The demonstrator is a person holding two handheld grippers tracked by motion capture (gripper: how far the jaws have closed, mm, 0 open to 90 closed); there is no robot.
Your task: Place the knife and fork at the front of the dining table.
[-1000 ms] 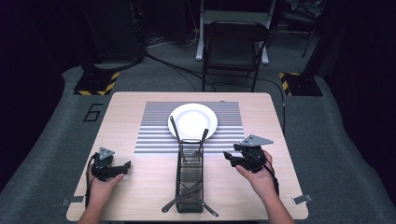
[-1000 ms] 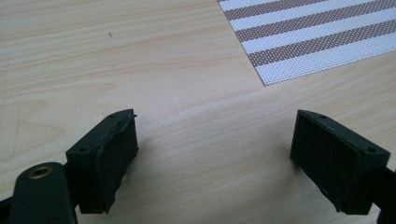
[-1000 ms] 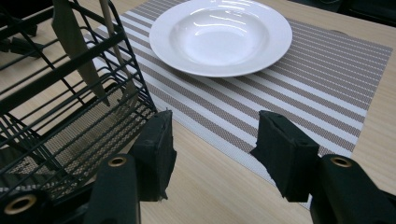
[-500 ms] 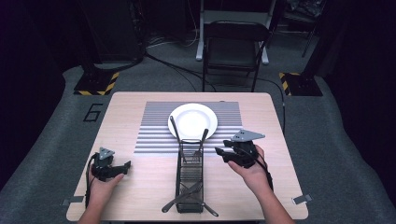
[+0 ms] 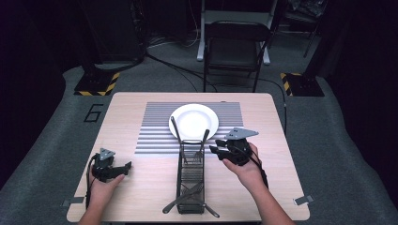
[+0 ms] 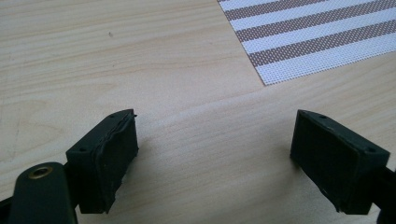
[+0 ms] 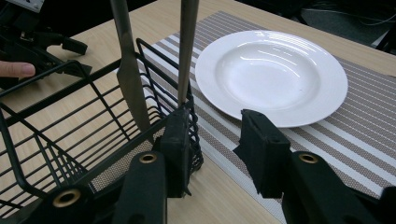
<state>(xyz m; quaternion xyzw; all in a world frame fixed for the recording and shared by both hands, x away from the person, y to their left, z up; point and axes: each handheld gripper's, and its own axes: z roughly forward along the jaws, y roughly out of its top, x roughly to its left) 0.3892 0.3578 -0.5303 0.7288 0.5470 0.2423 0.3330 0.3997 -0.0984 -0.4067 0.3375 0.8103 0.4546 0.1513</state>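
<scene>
The fork (image 7: pixel 187 46), stiff, light, slippery metal, stands in the wire basket (image 5: pixel 191 180). The right gripper (image 7: pixel 215 135), closing with nothing between its jaws, should pinch the handle. The left gripper (image 6: pixel 215 154) rests spread.

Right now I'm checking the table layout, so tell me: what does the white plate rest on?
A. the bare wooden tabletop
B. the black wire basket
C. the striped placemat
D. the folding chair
C: the white plate lies on the striped placemat, with the mat's stripes showing around the rim in the high view, and beside the black wire basket rather than in it.
</scene>
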